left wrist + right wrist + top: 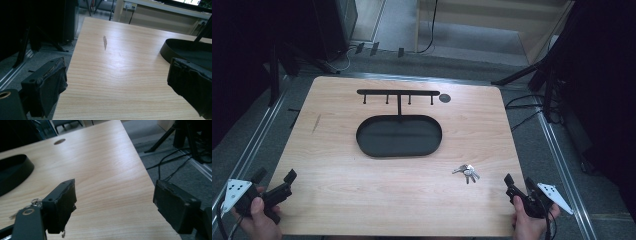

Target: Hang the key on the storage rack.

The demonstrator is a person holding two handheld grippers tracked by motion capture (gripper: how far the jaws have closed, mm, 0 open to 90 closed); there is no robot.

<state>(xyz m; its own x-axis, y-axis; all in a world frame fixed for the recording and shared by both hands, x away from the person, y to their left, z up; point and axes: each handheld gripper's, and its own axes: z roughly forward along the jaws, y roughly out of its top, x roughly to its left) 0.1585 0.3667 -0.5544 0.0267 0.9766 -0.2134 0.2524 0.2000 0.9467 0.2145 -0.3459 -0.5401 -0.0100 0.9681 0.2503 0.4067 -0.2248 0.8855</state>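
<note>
A black oval tray with a T-shaped hook rack rising from its back edge stands mid-table. A bunch of silver keys lies on the wood to the tray's front right. My left gripper rests open at the table's front left corner, held by a hand. My right gripper is open at the front right corner, just right of the keys. In the right gripper view the keys peek out behind the left jaw. The left gripper view shows the tray's rim at the right.
The wooden table has a dark scuff at its left and a round grommet hole near the back. Tripod legs and cables lie on the grey floor to the right; dark stands are at the left.
</note>
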